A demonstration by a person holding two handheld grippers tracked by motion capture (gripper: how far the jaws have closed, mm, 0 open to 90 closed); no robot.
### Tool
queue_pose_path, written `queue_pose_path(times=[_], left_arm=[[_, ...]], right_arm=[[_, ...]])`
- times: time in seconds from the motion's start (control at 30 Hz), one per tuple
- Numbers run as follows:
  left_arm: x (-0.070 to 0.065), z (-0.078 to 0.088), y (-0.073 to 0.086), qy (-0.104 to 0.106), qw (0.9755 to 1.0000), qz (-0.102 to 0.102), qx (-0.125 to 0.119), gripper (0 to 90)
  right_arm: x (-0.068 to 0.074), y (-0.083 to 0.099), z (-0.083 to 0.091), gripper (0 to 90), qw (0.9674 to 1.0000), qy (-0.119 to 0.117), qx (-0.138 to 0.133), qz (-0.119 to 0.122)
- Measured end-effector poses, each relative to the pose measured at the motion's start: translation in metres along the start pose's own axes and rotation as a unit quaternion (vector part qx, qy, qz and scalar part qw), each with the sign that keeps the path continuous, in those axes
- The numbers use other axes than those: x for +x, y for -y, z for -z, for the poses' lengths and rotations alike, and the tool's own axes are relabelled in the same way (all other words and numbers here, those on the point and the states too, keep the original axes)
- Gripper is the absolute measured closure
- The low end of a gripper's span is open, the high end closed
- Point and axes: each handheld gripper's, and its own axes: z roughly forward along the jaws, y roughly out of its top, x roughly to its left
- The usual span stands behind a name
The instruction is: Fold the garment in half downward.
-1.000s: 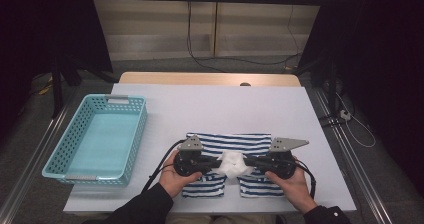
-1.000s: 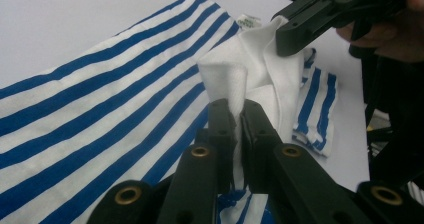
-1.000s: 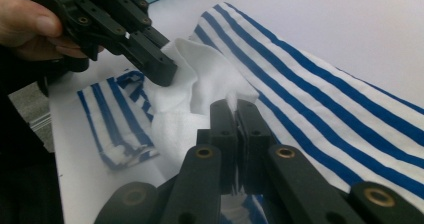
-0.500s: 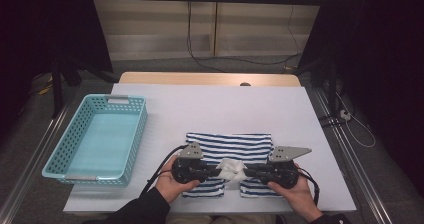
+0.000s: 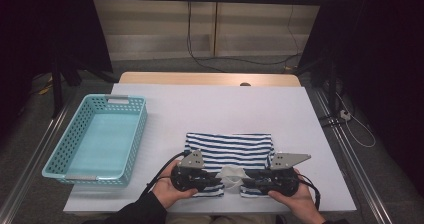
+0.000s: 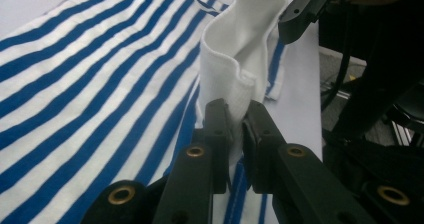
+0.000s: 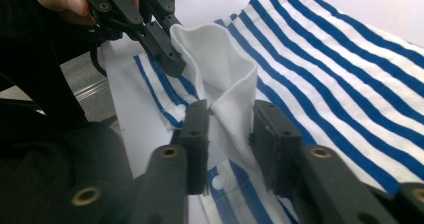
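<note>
Near edge of tabletop (image 5: 210, 109): both hand-held grippers work the white collar (image 5: 231, 175) of a folded striped shirt (image 5: 230, 146).

Left hand-held gripper (image 6: 239, 129) is clamped tight on one end of the collar. Right hand-held gripper (image 7: 227, 121) has just been opening; the collar sits between its jaws, the pads look clear of the cloth, so likely letting go.

Shirt lies flat at near centre, body folded into a neat rectangle, collar stood up at the near end. Judgement: fold mostly done, collar tidy-up in hand; transfer to the basket (image 5: 65, 151) not started. It sits empty at the left edge.

Beyond: white cover over a wooden top, far edge bare. Room is dark, black drapes both sides, pale wall panels and hanging cables at the back.
</note>
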Motion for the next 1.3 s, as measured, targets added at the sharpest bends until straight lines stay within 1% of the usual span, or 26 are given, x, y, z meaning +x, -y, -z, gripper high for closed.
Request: queue_pose_path(times=[0.07, 0.1, 0.13, 0.2, 0.23, 0.3, 0.33, 0.37, 0.4, 0.47, 0.5, 0.53, 0.57, 0.6, 0.67, 0.7, 0.73, 0.8, 0.83, 0.87, 0.97, 1.07, 1.13, 1.17, 1.23, 1.3], left_arm=[[-0.002, -0.001, 0.001, 0.0, 1.0, -0.007, 0.002, 83.8], [-0.003, 0.0, 0.001, 0.006, 0.9999, -0.012, 0.009, 84.7], [-0.004, 0.0, 0.002, 0.003, 0.9999, -0.012, 0.012, 85.0], [-0.006, -0.002, 0.002, 0.01, 0.9995, -0.023, 0.019, 85.4], [-0.007, -0.002, 0.003, 0.007, 0.9996, -0.017, 0.02, 85.4], [-0.009, -0.003, 0.004, 0.009, 0.9993, -0.024, 0.026, 85.4], [-0.009, -0.003, 0.005, 0.012, 0.9991, -0.028, 0.03, 85.3], [-0.01, -0.003, 0.006, 0.014, 0.9993, -0.02, 0.029, 84.7], [-0.01, -0.004, 0.007, 0.016, 0.999, -0.02, 0.036, 84.1], [-0.013, -0.007, 0.01, 0.017, 0.9991, -0.017, 0.036, 83.3], [-0.013, -0.008, 0.011, 0.017, 0.9982, -0.026, 0.051, 82.9], [-0.015, -0.009, 0.012, 0.016, 0.9981, -0.026, 0.053, 82.8], [-0.015, -0.012, 0.013, 0.028, 0.9981, -0.032, 0.045, 82.6], [-0.016, -0.011, 0.013, 0.022, 0.9978, -0.033, 0.054, 82.0], [-0.016, -0.011, 0.015, 0.02, 0.9973, -0.034, 0.062, 81.9], [-0.018, -0.013, 0.016, 0.018, 0.998, -0.028, 0.054, 81.6], [-0.017, -0.013, 0.016, 0.023, 0.9971, -0.038, 0.062, 81.3], [-0.018, -0.013, 0.016, 0.022, 0.997, -0.039, 0.063, 80.7], [-0.02, -0.013, 0.018, 0.014, 0.9973, -0.029, 0.066, 80.7], [-0.022, -0.013, 0.019, 0.007, 0.998, -0.017, 0.06, 81.3], [-0.022, -0.012, 0.019, 0.011, 0.9973, -0.027, 0.067, 83.6], [-0.021, -0.011, 0.018, 0.017, 0.9961, -0.046, 0.074, 85.4], [-0.021, -0.012, 0.018, 0.019, 0.9961, -0.047, 0.072, 85.8], [-0.023, -0.012, 0.019, 0.016, 0.9967, -0.042, 0.067, 85.9], [-0.023, -0.01, 0.019, 0.024, 0.9959, -0.044, 0.076, 86.0], [-0.025, -0.01, 0.021, 0.025, 0.9961, -0.039, 0.075, 85.8]], right_arm=[[0.002, 0.001, 0.0, 59.8, 1.0, -0.005, -0.002, -0.003], [0.003, 0.001, 0.0, 57.3, 1.0, 0.001, -0.001, 0.003], [0.004, 0.0, 0.0, 56.1, 1.0, 0.002, -0.001, 0.0], [0.005, 0.0, -0.001, 55.3, 1.0, -0.003, -0.003, 0.003], [0.006, 0.0, -0.001, 55.3, 1.0, -0.002, -0.002, 0.003], [0.007, 0.0, -0.001, 55.5, 1.0, -0.007, -0.002, 0.004], [0.008, 0.0, -0.002, 55.7, 1.0, -0.007, 0.0, 0.007], [0.009, 0.001, -0.002, 56.1, 0.9999, -0.009, 0.003, 0.01], [0.01, 0.001, -0.003, 57.6, 0.9998, -0.015, 0.005, 0.01], [0.011, 0.004, -0.005, 65.2, 0.9995, -0.026, 0.013, 0.012], [0.012, 0.005, -0.006, 68.7, 0.9993, -0.027, 0.02, 0.014], [0.013, 0.007, -0.008, 72.8, 0.9989, -0.027, 0.032, 0.022], [0.014, 0.008, -0.01, 74.0, 0.9984, -0.033, 0.04, 0.022], [0.015, 0.009, -0.012, 74.8, 0.9979, -0.034, 0.048, 0.026], [0.017, 0.011, -0.014, 77.0, 0.9967, -0.036, 0.065, 0.033], [0.019, 0.012, -0.016, 77.4, 0.9958, -0.033, 0.075, 0.041], [0.019, 0.013, -0.017, 78.5, 0.9952, -0.032, 0.082, 0.044], [0.02, 0.014, -0.018, 78.5, 0.9945, -0.031, 0.089, 0.046], [0.021, 0.015, -0.02, 78.9, 0.9932, -0.033, 0.1, 0.05], [0.021, 0.016, -0.02, 79.5, 0.9931, -0.03, 0.102, 0.05], [0.023, 0.017, -0.021, 82.9, 0.9916, -0.033, 0.113, 0.052], [0.025, 0.019, -0.021, 83.1, 0.9911, -0.032, 0.119, 0.05], [0.026, 0.02, -0.022, 82.1, 0.99, -0.031, 0.128, 0.05], [0.026, 0.02, -0.022, 80.9, 0.9901, -0.032, 0.127, 0.05], [0.026, 0.021, -0.021, 78.9, 0.9903, -0.033, 0.126, 0.047], [0.028, 0.021, -0.021, 74.0, 0.9904, -0.037, 0.125, 0.045]])
